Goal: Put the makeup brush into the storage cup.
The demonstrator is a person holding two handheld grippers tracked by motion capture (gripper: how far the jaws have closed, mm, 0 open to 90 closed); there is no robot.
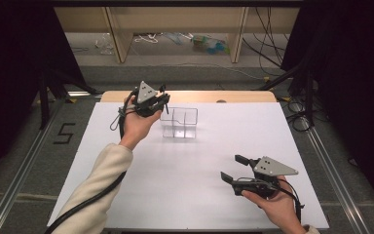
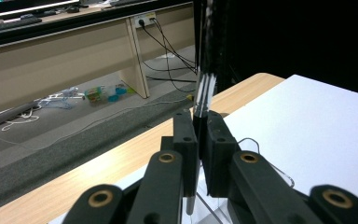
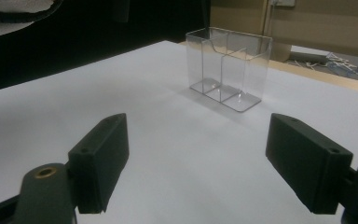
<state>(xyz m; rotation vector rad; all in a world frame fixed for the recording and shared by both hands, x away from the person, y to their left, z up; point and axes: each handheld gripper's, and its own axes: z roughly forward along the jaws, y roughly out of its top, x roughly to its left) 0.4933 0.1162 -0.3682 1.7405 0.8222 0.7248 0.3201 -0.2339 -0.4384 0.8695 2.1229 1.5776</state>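
Between my left gripper (image 2: 198, 140) jaws a thin dark stick (image 2: 208, 56) is pinched, so next I judge lowering it into the clear holder (image 1: 179, 123) just beside, while my right gripper (image 3: 214, 163) waits spread

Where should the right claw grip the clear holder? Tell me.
Probably the top edge of an end wall of the clear two-compartment holder, coming down from above: its walls are thin and upright, its top open. The right claw stands open.
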